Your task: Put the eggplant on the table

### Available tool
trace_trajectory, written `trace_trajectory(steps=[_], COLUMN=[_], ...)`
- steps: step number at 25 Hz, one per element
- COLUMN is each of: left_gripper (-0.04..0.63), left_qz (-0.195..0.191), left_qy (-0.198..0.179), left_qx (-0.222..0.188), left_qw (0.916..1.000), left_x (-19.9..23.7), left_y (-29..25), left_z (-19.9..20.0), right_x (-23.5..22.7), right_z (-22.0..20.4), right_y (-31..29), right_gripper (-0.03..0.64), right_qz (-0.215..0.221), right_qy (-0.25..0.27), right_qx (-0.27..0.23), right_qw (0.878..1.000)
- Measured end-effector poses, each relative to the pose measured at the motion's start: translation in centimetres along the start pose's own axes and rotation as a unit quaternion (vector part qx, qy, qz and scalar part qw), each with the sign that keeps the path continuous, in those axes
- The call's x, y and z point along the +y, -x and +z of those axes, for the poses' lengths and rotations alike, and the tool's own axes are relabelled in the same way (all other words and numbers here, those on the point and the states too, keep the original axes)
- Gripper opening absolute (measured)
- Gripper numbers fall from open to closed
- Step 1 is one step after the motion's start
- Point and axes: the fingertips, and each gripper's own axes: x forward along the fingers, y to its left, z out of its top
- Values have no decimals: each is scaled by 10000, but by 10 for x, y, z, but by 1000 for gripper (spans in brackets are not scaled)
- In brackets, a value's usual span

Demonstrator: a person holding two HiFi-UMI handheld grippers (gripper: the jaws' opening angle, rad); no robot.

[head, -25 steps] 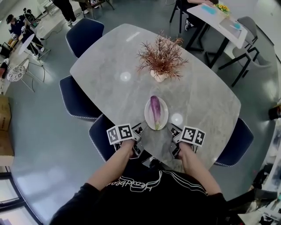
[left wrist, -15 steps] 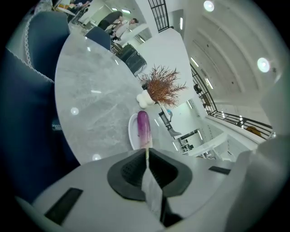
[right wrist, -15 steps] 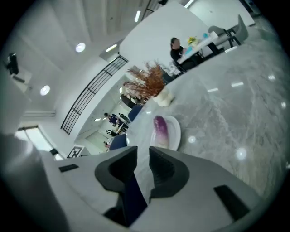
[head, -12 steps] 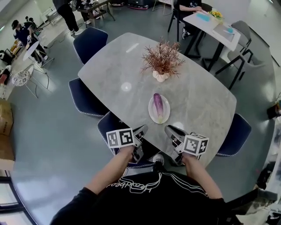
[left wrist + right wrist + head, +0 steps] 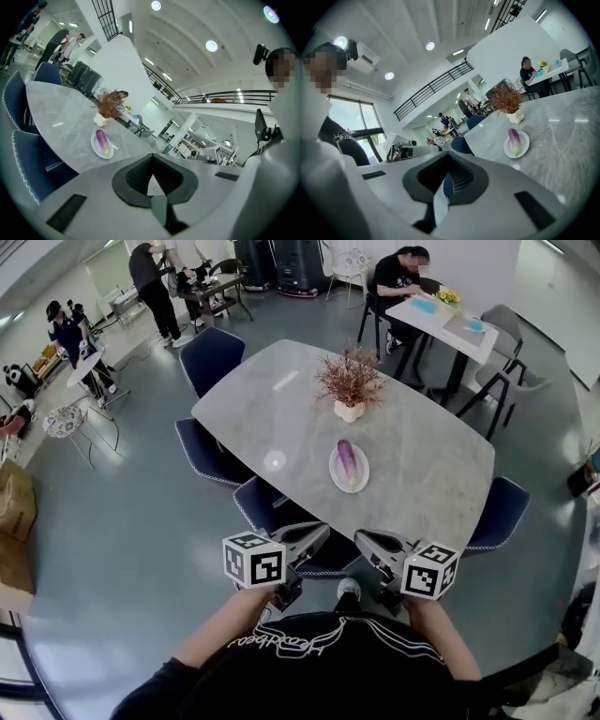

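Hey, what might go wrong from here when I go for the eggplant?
1. The left gripper and right gripper are both shut; reaching in like that may shove the eggplant off its plate.
2. The plate sits loose on the glossy table and may slide or tip.
3. The vase stands just beyond the plate; overreaching may knock it.

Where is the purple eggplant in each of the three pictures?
Head view: the eggplant lies on a white plate on the table, just right of centre and above the middle.
Left gripper view: eggplant left of centre, on the plate.
Right gripper view: eggplant right of centre, on the plate.
Shared landmark: the dried plant in a white pot, just beyond the plate.
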Motion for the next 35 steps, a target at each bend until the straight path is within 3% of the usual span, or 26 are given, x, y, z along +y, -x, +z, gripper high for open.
trace_trajectory(steps=[8, 14, 19, 24, 35], left_gripper=[9, 9, 9, 9, 8], left_qz=[-712, -850, -974, -621, -995], left_qy=[-895, -1556, -1476, -1593, -1489], left_qx=[-121, -77, -110, -184, -123], left_qw=[9934, 9841, 9842, 9851, 9838], left_x=[-89, -130, -146, -148, -215], left_y=[65, 100, 119, 123, 125], left_z=[-20, -36, -46, -61, -107], right_x=[97, 140, 157, 165, 193], right_z=[-32, -48, -59, -68, -90], right_y=[23, 40, 51, 68, 130], right_gripper=[6, 6, 6, 6, 6], right_qz=[321, 423, 451, 390, 180], right_qy=[546, 694, 592, 564, 721], right_qx=[85, 39, -10, -42, -200], right_qw=[9980, 9967, 9972, 9976, 9970])
